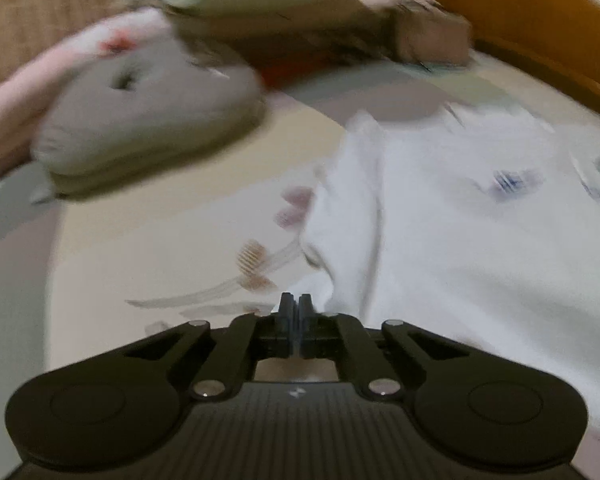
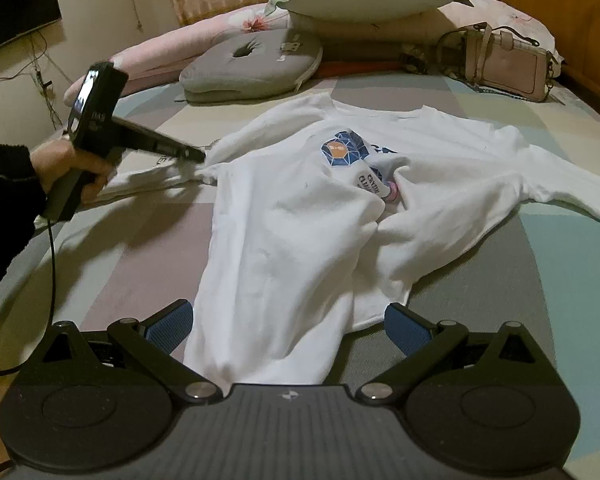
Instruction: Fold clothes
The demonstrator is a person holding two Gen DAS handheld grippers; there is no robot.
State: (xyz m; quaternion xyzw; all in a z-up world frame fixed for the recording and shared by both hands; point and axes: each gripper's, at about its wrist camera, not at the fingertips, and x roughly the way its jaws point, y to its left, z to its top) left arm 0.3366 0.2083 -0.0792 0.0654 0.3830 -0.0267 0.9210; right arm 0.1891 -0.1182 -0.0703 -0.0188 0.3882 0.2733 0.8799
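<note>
A white long-sleeved shirt lies spread on the bed; the right gripper gapes around its near hem, while the left gripper touches the left sleeve.

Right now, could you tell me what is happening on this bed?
A person is folding a white sweatshirt spread on the bed. The left gripper is shut at the edge of one sleeve. The right gripper is open, straddling the hem. No fold is made yet.
</note>
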